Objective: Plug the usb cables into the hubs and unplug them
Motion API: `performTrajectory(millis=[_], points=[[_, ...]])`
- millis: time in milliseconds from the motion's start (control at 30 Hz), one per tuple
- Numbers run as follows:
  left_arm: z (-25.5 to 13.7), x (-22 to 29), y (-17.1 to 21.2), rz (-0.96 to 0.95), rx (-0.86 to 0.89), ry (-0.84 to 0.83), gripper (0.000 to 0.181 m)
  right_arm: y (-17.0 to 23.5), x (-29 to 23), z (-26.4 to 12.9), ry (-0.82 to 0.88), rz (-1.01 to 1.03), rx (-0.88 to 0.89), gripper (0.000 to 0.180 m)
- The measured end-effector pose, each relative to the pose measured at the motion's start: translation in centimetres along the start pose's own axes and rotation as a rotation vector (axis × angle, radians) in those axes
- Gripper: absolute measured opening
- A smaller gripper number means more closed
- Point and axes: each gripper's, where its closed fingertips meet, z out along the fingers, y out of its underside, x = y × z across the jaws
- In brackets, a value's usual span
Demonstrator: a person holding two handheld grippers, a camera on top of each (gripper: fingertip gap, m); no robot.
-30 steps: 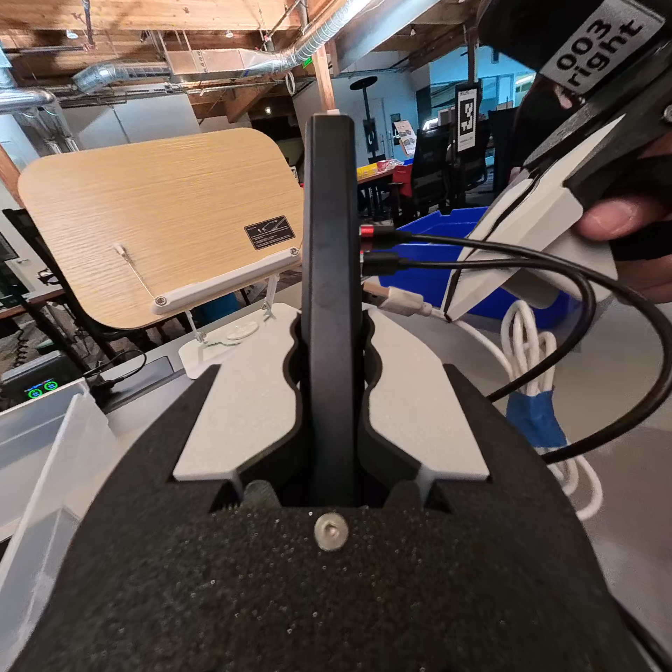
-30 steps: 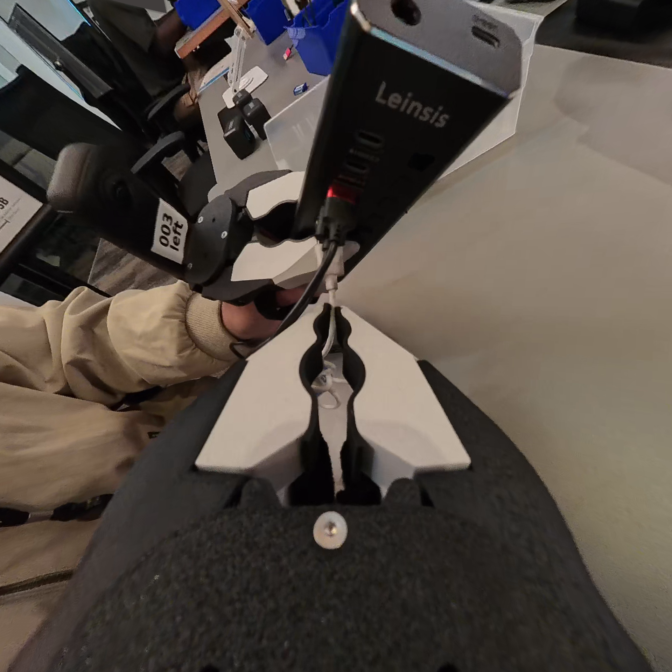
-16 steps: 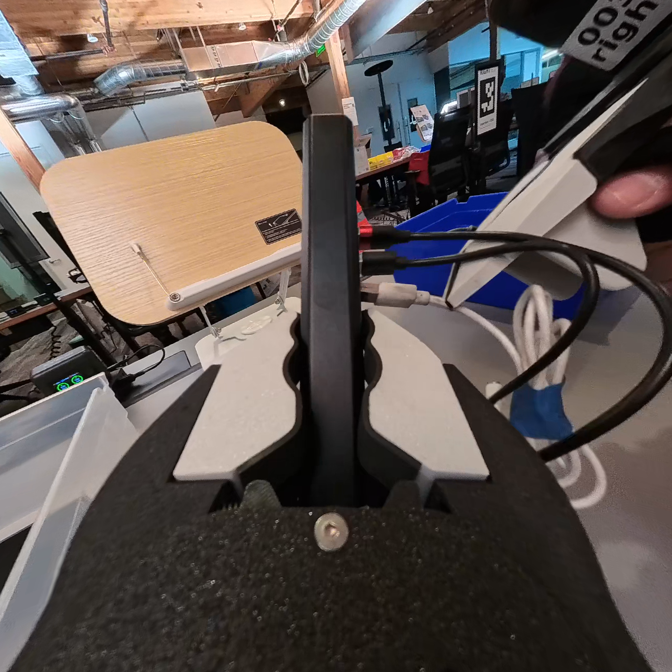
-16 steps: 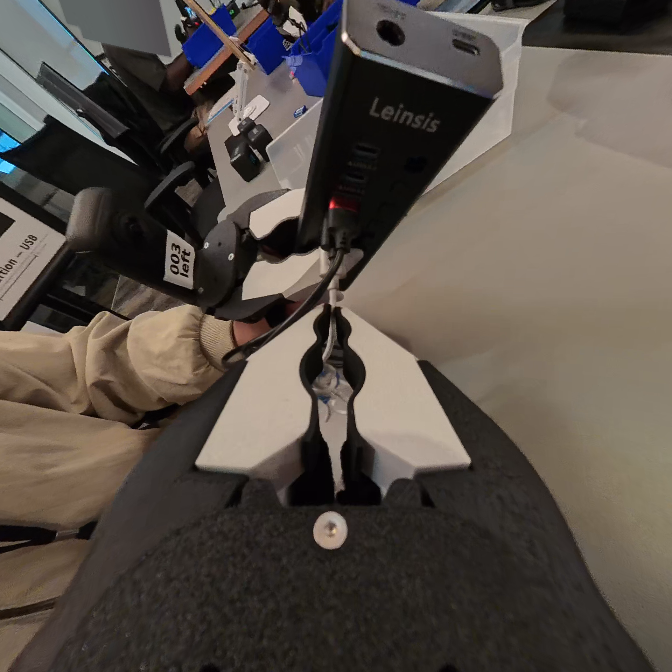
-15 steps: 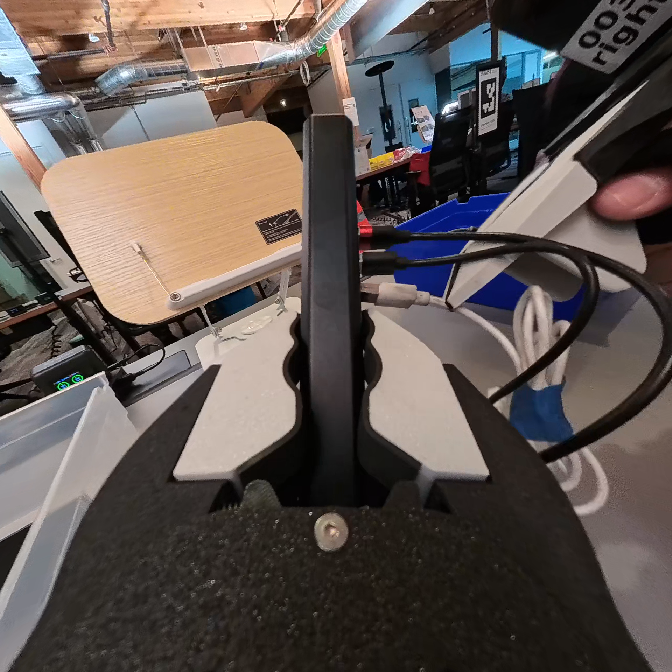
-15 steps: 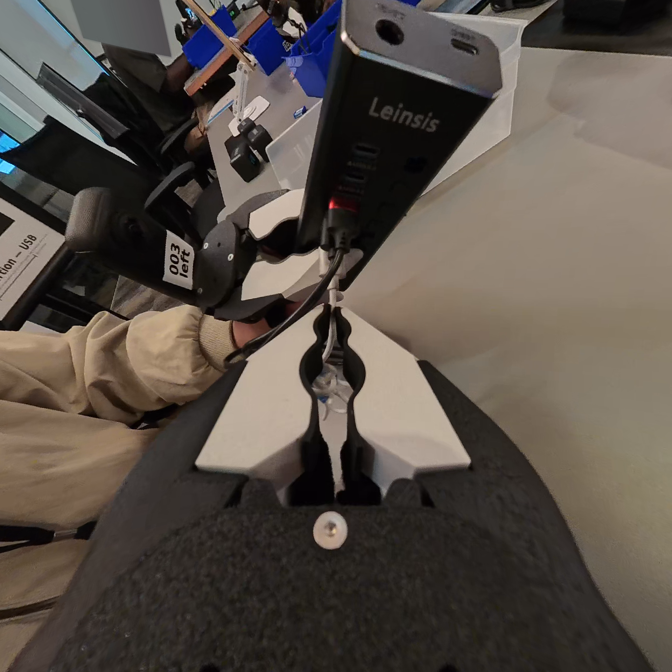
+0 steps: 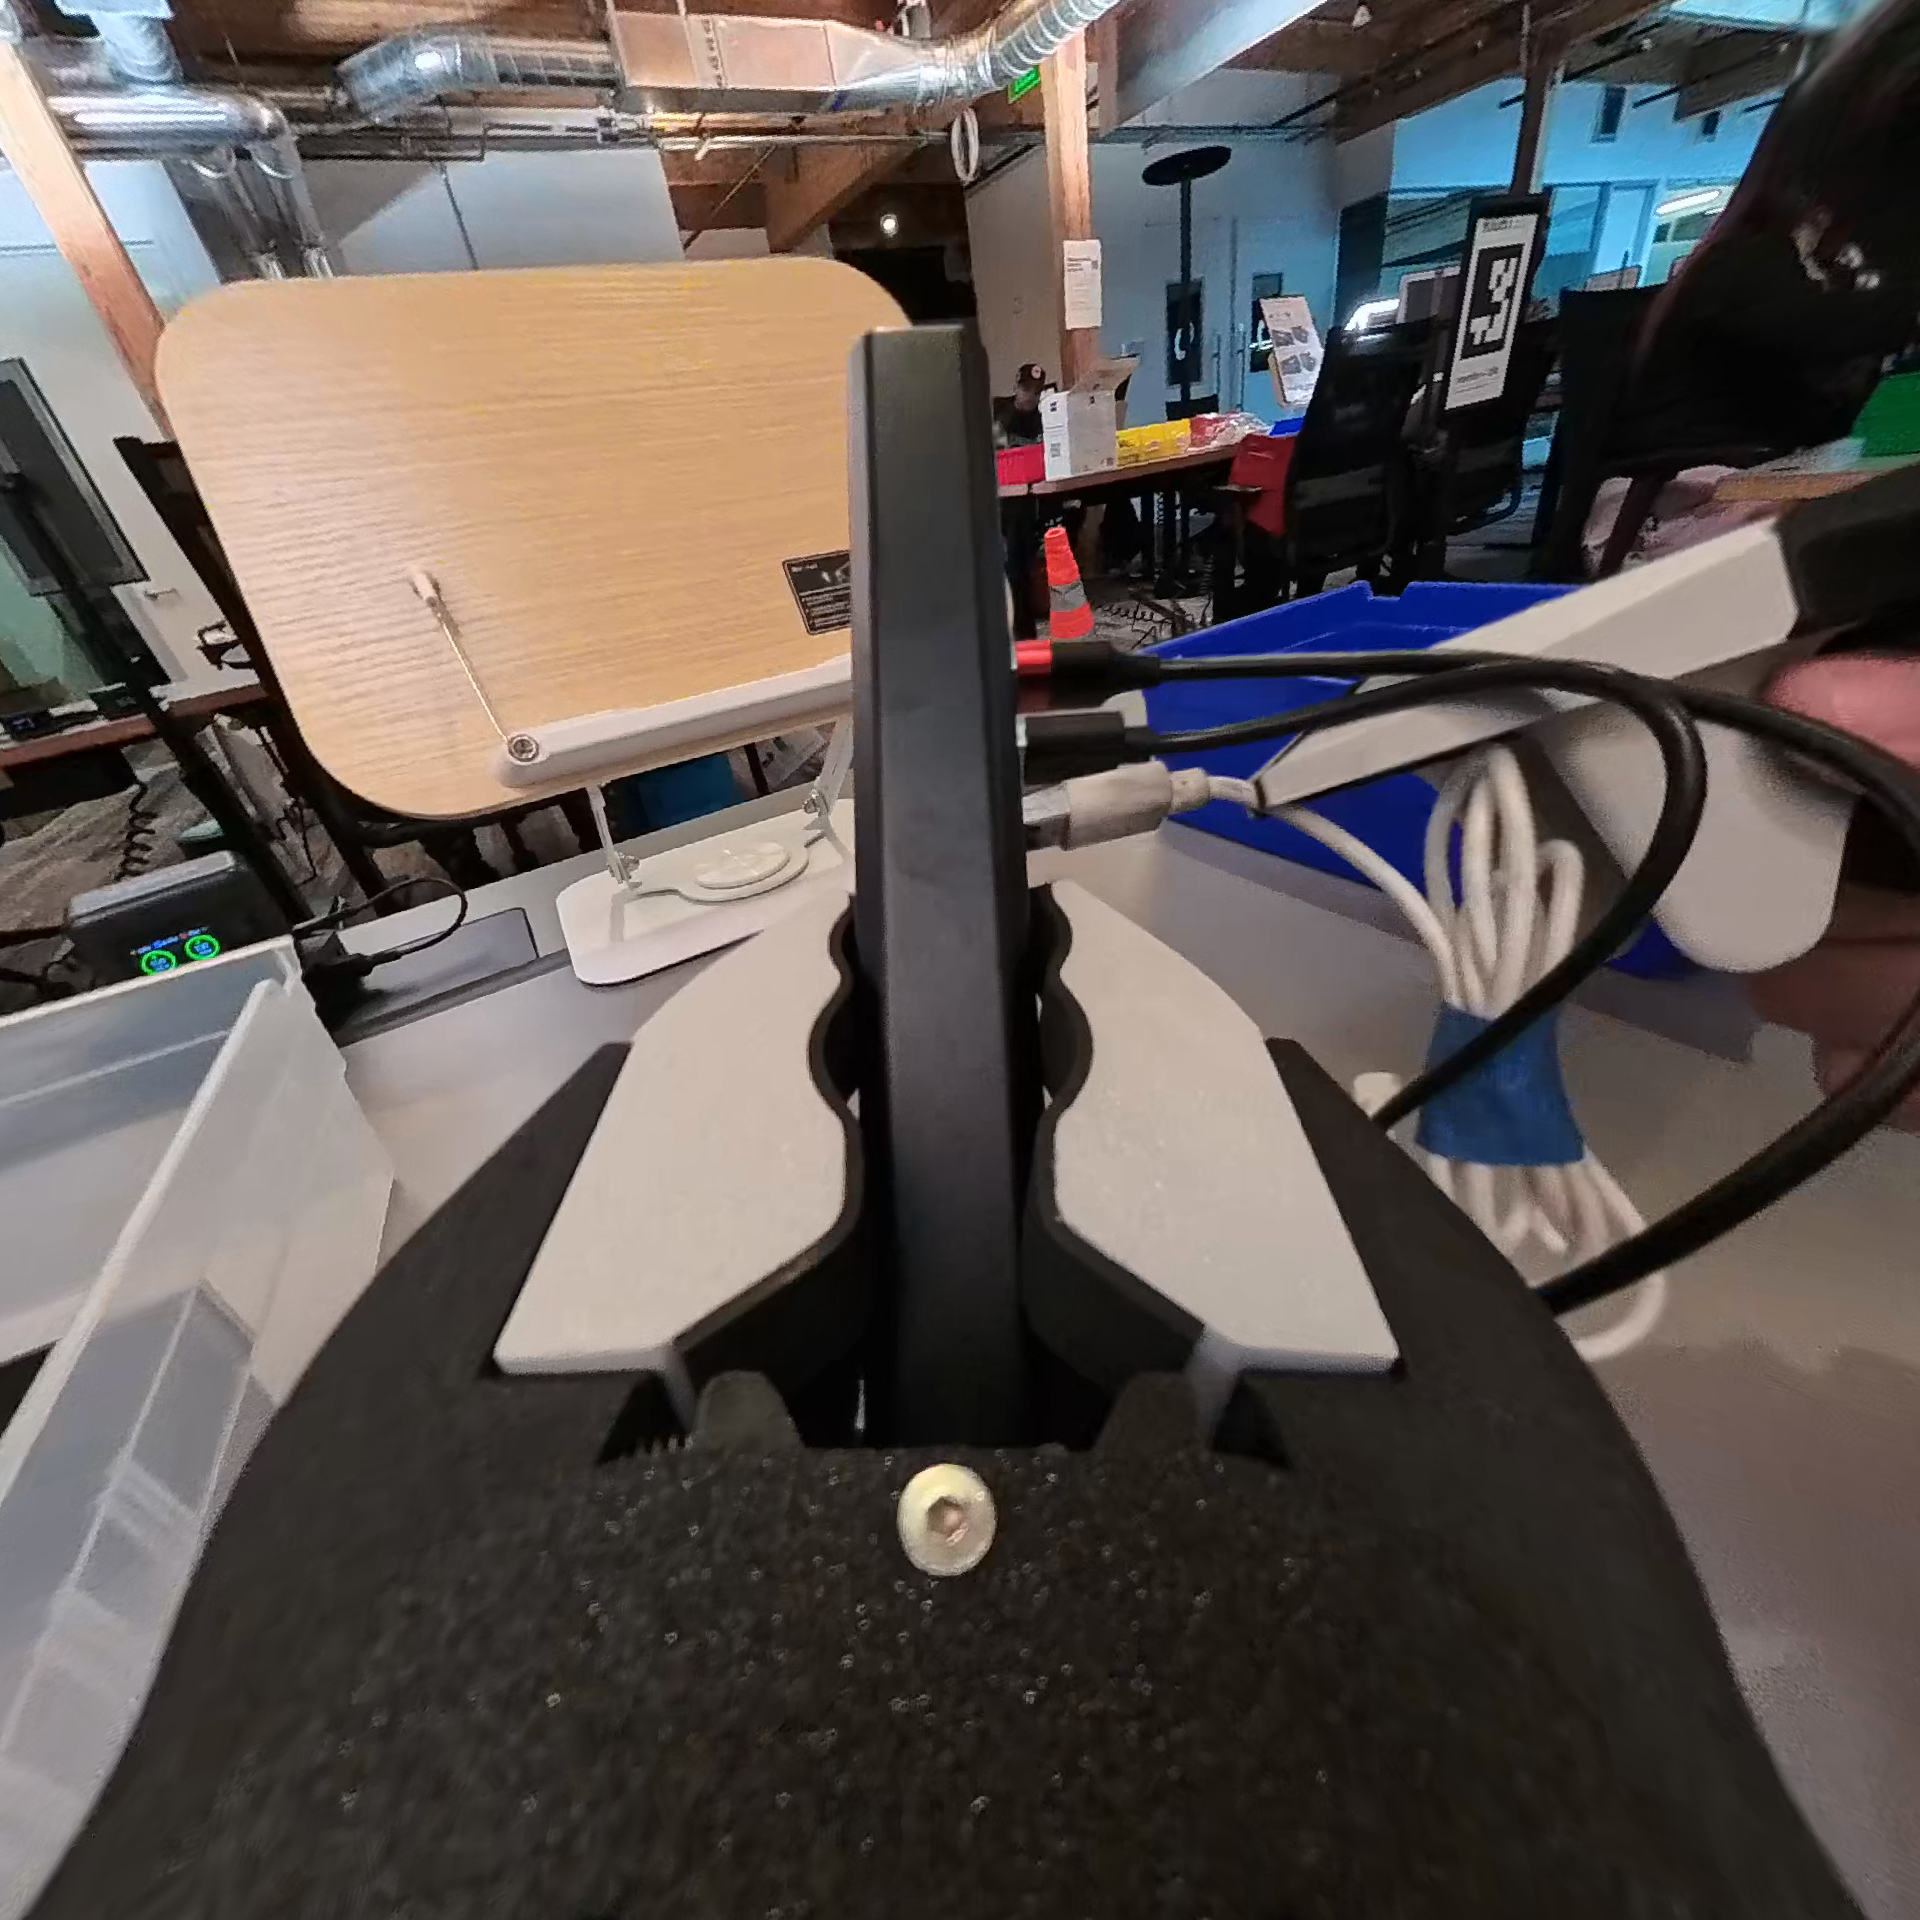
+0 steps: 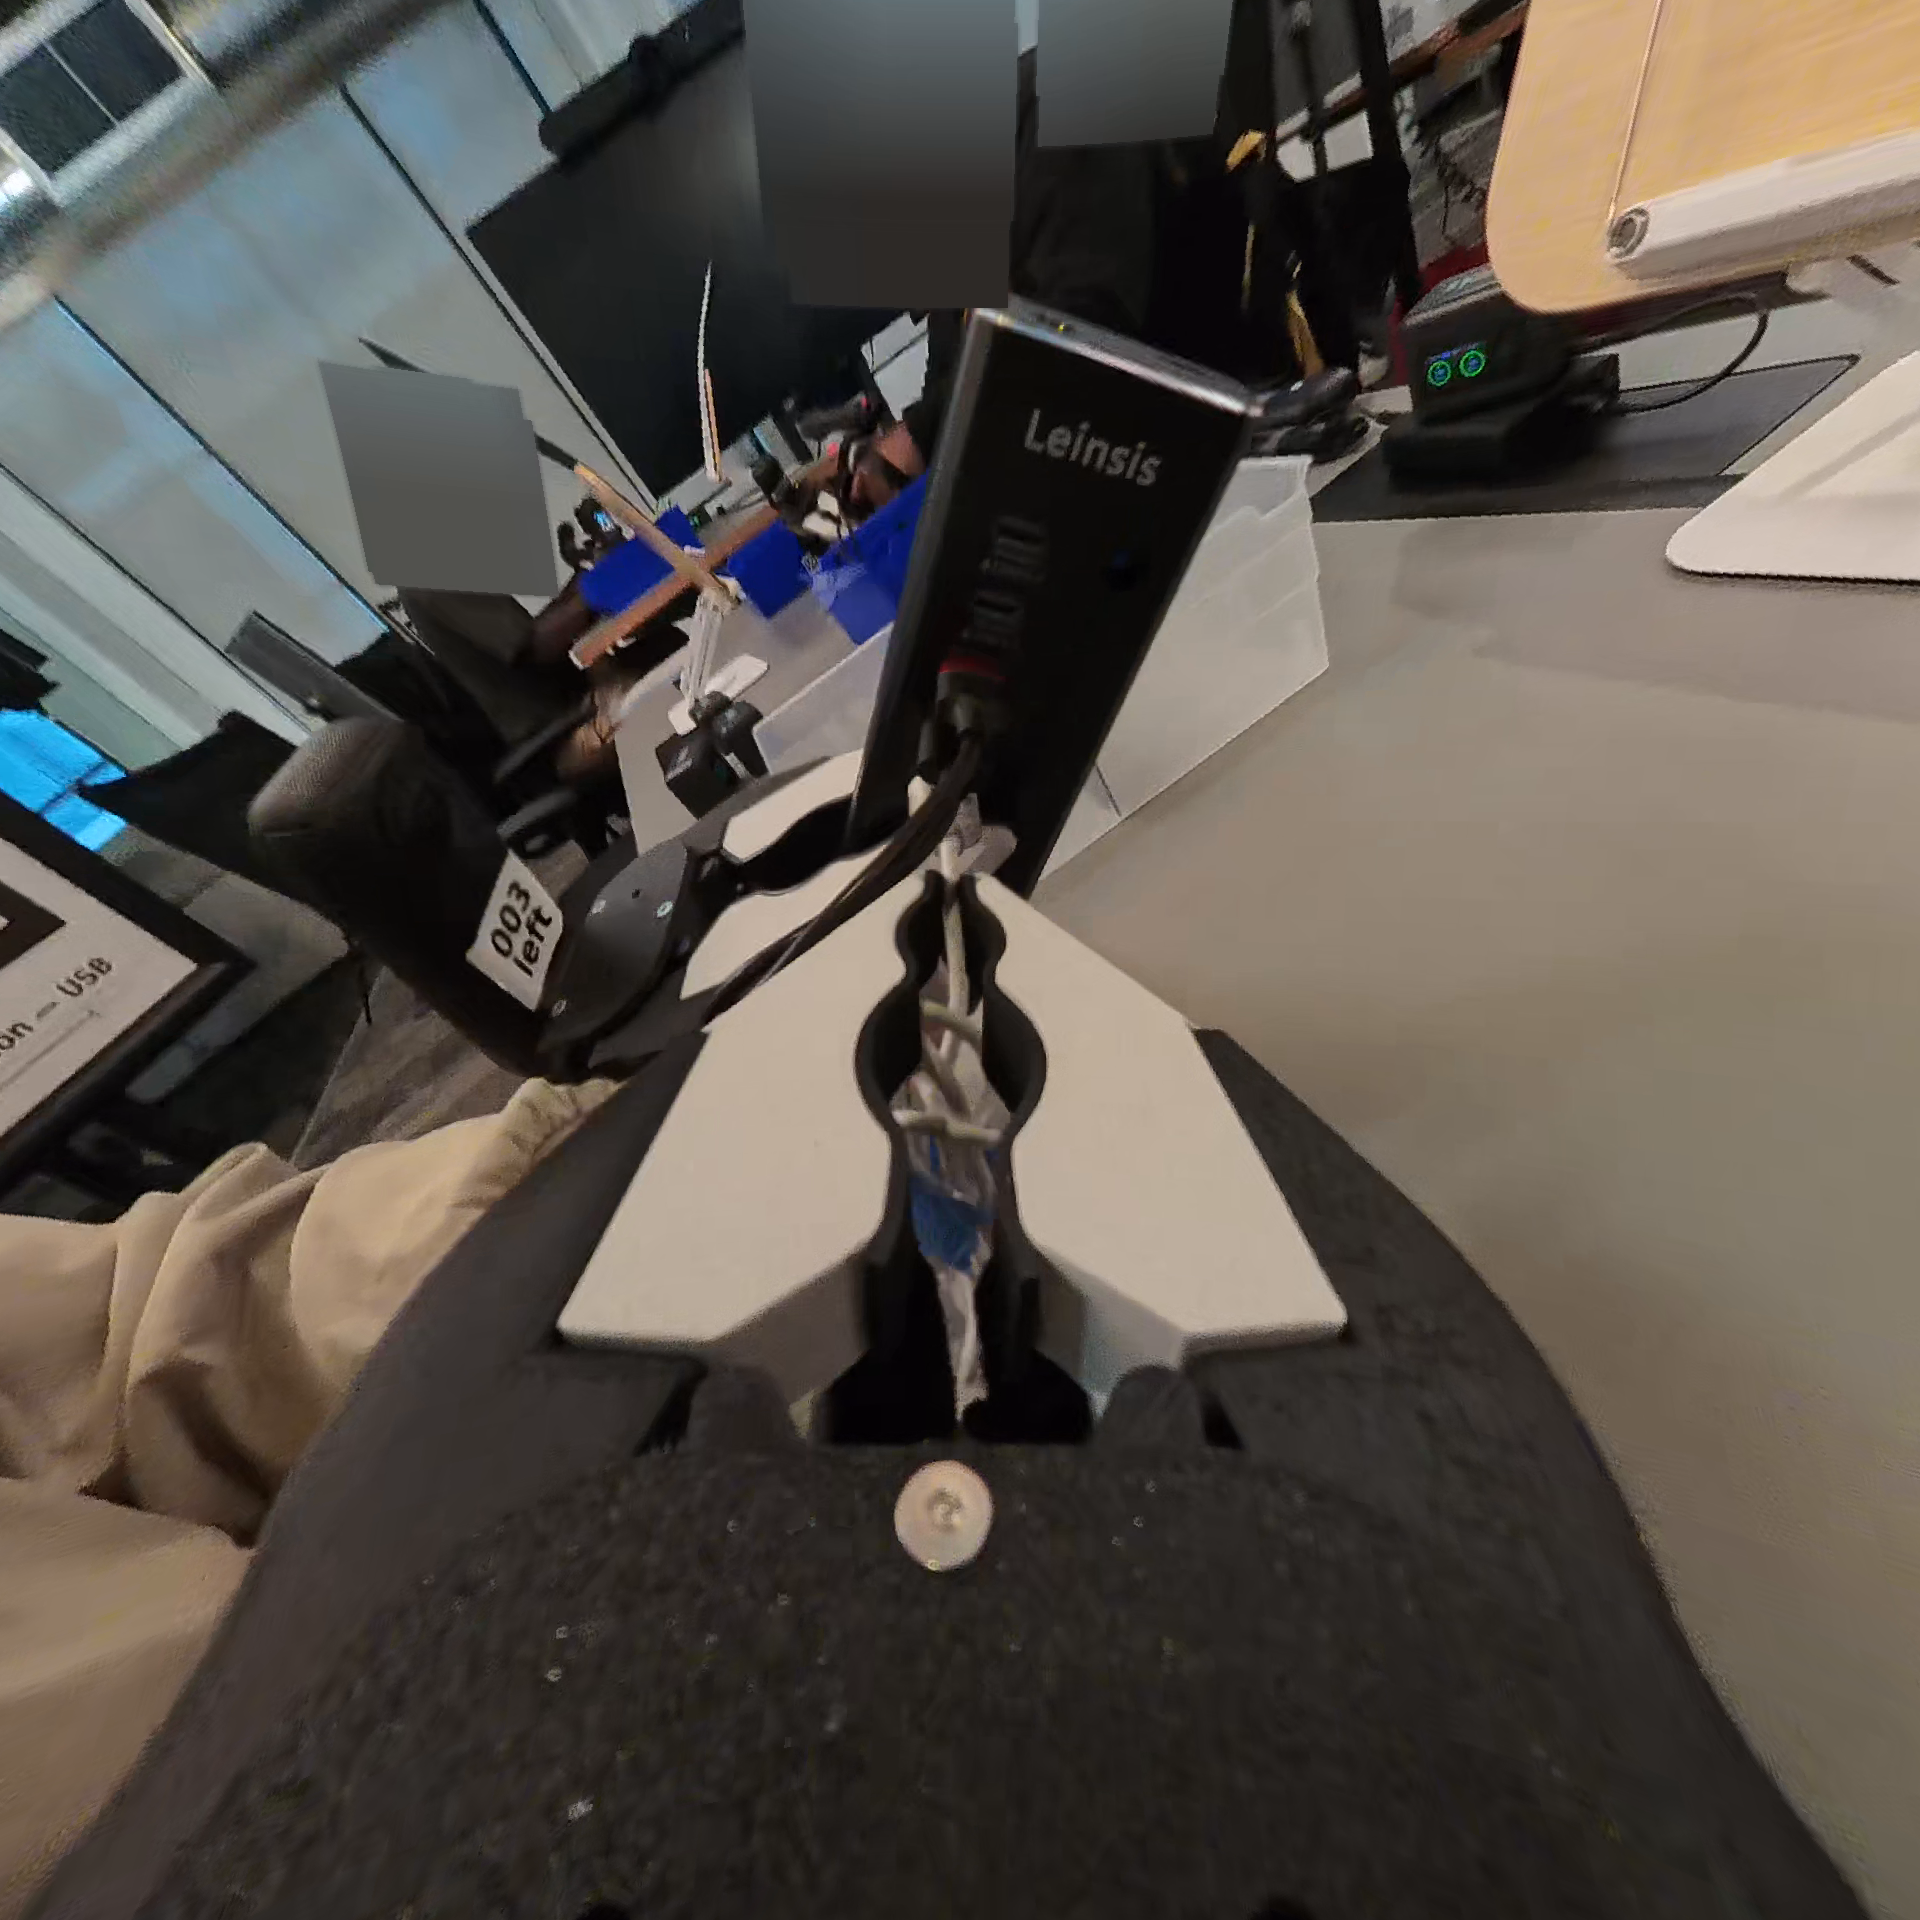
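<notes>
**Hub held upright, white cable pinched at its port**

Closest to me, the left gripper [image 7: 940, 997] is clamped on the lower end of the black hub [image 7: 930, 727], which stands upright between its fingers above the grey table [image 8: 1558, 935]. Three plugs sit in the hub's side: a red-collared black cable [image 7: 1091, 657] on top, a second black cable [image 7: 1081, 736] under it, and a white cable [image 7: 1117, 805] lowest. The right gripper [image 8: 951, 904] is pressed together on the white cable just behind its plug; the taped white coil hangs below. A clear bin [image 7: 156, 1143] sits left. Farther back stand a wooden tilt stand [image 7: 499, 540] and a blue bin [image 7: 1340, 634].
</notes>
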Motion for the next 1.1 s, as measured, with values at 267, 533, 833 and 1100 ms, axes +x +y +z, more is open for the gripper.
performTrajectory(millis=[267,533,833,1100], points=[[0.3,1.0,0.3,-0.021,-0.006,0.013,0.029,0.1,0.3,0.1,-0.034,0.086,0.060,0.002],[0.3,1.3,0.1,-0.016,-0.005,0.018,0.029,0.5,-0.1,0.1,-0.048,0.137,0.108,0.003],[0.2,1.7,-0.3,0.042,-0.003,0.028,0.030,0.2,-0.6,-0.2,-0.105,0.186,0.130,0.002],[0.6,1.9,-0.4,0.034,-0.015,0.036,0.030,0.0,-0.1,-0.2,-0.065,0.192,0.157,0.003]])
